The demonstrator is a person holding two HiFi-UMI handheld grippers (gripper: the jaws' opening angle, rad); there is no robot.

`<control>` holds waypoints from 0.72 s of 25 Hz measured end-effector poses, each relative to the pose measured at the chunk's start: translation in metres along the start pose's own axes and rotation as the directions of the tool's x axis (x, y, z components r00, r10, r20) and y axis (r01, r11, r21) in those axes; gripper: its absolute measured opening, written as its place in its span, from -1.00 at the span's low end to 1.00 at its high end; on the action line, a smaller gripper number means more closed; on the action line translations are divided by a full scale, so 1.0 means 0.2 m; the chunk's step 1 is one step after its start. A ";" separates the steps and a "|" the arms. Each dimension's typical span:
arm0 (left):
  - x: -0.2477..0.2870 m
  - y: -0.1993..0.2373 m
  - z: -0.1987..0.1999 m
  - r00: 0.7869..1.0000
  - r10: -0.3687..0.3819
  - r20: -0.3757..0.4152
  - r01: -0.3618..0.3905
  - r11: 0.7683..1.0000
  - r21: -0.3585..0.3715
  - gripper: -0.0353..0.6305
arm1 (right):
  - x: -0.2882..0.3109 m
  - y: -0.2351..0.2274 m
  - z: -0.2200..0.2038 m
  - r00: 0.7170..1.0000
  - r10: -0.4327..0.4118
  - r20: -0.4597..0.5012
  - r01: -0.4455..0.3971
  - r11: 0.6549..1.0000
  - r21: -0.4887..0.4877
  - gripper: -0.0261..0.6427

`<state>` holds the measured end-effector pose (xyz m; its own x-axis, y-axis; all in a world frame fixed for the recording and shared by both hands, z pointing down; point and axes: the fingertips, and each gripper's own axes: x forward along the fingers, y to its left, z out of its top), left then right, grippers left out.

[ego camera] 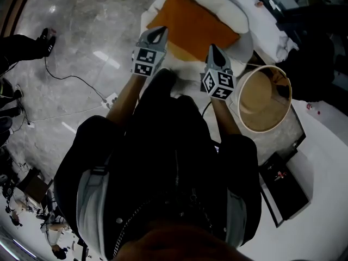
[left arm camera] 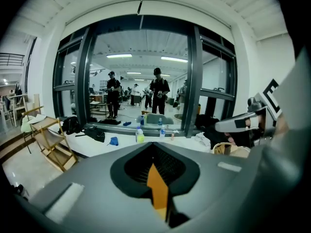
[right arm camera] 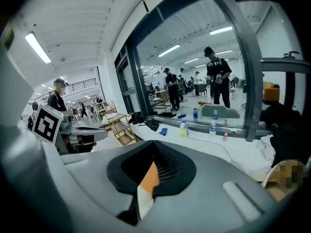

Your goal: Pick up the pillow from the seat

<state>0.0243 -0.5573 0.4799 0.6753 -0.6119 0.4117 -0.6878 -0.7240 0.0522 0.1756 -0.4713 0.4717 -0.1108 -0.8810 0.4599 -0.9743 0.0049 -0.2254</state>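
An orange pillow (ego camera: 190, 23) lies tilted across a white padded seat (ego camera: 236, 7) in the head view. My left gripper (ego camera: 157, 36) is shut on the pillow's near left edge. My right gripper (ego camera: 215, 52) is shut on its near right edge. Each gripper view shows only a thin strip of the pillow pinched in the closed jaws: orange cloth (left arm camera: 158, 191) on the left, orange over a white sliver (right arm camera: 147, 178) on the right. I cannot tell whether the pillow still rests on the seat.
A round beige tub (ego camera: 263, 99) stands just right of my right gripper. A black case (ego camera: 283, 186) lies on the white surface nearby. A cable (ego camera: 70, 78) and a power strip (ego camera: 110, 99) cross the marble floor at left. Beyond the jaws are a large window and people.
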 end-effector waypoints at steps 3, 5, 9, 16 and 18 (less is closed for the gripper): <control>0.09 0.06 -0.05 1.000 -0.010 -0.002 0.010 1.000 0.008 -0.86 | 0.10 -0.03 -0.03 1.000 -0.010 0.005 0.010 1.000 0.000 -0.91; 0.13 0.09 -0.08 1.000 -0.010 0.002 0.010 1.000 0.016 -0.86 | 0.16 -0.03 -0.05 1.000 -0.012 0.014 0.012 1.000 0.003 -0.91; 0.16 0.13 -0.15 1.000 -0.003 0.021 0.003 1.000 0.025 -0.86 | 0.21 -0.03 -0.13 1.000 -0.002 0.029 0.002 1.000 -0.001 -0.91; 0.29 0.16 -0.33 0.997 0.009 0.070 -0.014 0.998 0.061 -0.86 | 0.32 -0.12 -0.30 0.996 0.000 0.086 0.001 1.000 -0.004 -0.91; 0.33 0.16 -0.39 0.996 0.013 0.089 -0.019 0.997 0.072 -0.86 | 0.34 -0.17 -0.37 0.995 0.001 0.103 0.000 1.000 -0.008 -0.91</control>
<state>0.0264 -0.5961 0.5803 0.6875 -0.6470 0.3297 -0.6798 -0.7331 -0.0210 0.1860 -0.4966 0.5741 -0.0906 -0.9251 0.3689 -0.9757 0.0083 -0.2188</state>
